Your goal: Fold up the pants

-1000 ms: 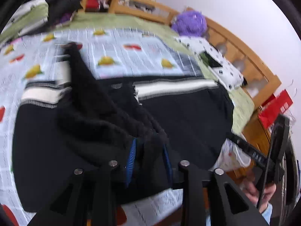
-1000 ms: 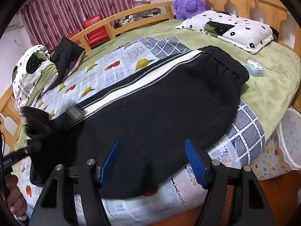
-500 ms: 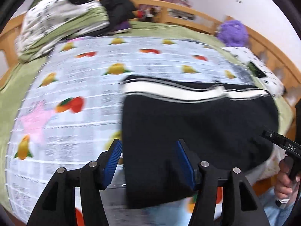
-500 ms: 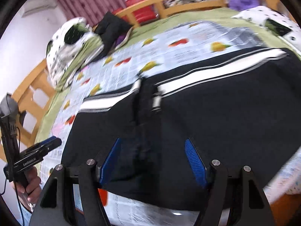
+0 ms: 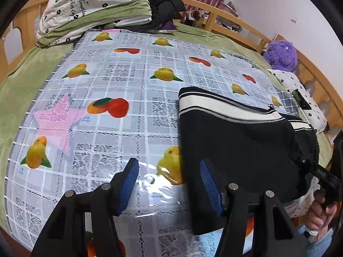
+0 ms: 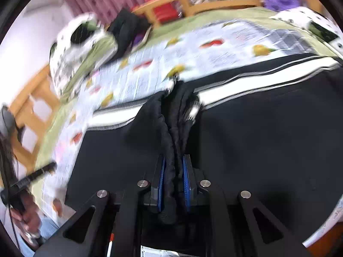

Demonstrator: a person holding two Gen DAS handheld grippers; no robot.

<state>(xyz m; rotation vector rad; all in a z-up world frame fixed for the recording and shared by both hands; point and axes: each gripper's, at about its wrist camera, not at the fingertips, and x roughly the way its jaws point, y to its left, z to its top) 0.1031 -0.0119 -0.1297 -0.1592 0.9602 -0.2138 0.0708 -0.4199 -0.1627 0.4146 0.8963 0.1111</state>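
Black pants (image 5: 240, 147) with a white side stripe lie folded on the fruit-print cloth (image 5: 120, 90) over the bed. My left gripper (image 5: 169, 184) is open and empty, low over the cloth at the pants' left edge. In the right wrist view my right gripper (image 6: 173, 177) is shut on a bunched ridge of the pants (image 6: 257, 141), lifting a fold of black fabric. The right wrist view is motion-blurred.
Folded bedding (image 5: 94, 6) and dark clothes (image 5: 165, 2) are piled at the far end of the bed. A purple plush toy (image 5: 280, 55) and a spotted pillow (image 5: 300, 94) lie by the wooden bed rail (image 5: 227, 19).
My left gripper let go of the pants and swung left, open. My right gripper, open before, has shut on a fold of the pants.
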